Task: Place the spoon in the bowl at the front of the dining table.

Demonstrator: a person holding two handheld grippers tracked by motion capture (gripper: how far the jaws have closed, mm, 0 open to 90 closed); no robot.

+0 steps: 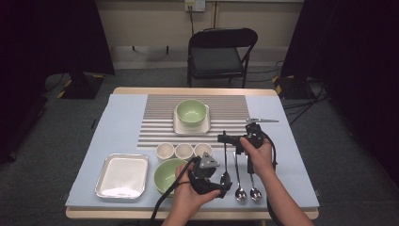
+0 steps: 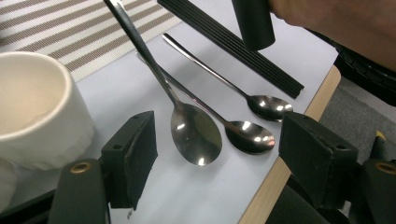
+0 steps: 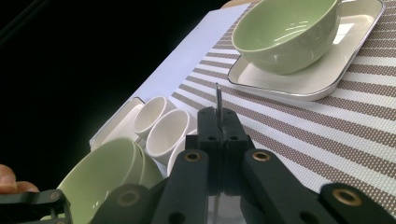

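Pale blue cloth covers the table [image 1: 117, 117], laid as for a meal. Nearest, the right gripper [image 3: 218, 122] is clamped on a spoon [image 2: 187, 119] handle, probably lifting it clear of its two neighbours. At its left, the left gripper [image 2: 215, 154] stands wide, holding nothing. No readable writing.

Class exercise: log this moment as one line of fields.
right tool: shut on spoon handle | left tool: open around lifted spoon's bowl | two spoons on table
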